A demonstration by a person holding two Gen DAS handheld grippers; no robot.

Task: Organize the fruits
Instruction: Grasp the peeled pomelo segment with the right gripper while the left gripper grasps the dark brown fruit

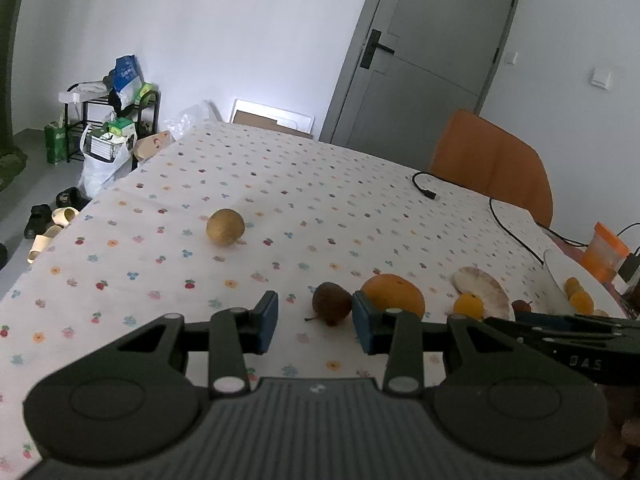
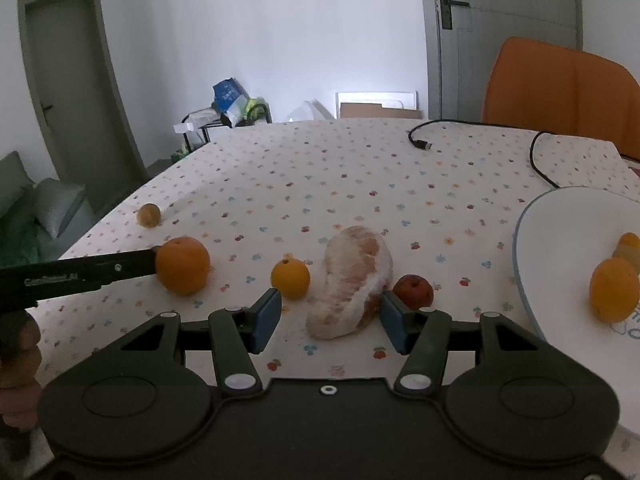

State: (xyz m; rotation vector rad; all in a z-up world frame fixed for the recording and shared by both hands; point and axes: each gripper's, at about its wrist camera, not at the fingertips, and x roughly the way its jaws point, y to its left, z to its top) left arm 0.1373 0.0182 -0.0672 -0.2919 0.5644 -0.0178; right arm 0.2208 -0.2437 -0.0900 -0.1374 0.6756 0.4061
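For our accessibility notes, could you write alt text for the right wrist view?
The open right gripper straddles a peeled pomelo segment on a floral tablecloth, with oranges nearby and a white plate at right.

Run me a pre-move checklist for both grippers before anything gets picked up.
1. Left gripper open: ok.
2. Dark brown fruit between its fingers: ok, near the right finger.
3. Right gripper open: ok.
4. Peeled pomelo piece inside its jaws: ok, close to the right finger; contact cannot tell.
5. Plate has free room: ok, holding a small orange.
6. Large orange clear of the left gripper: not ok, right beside it.
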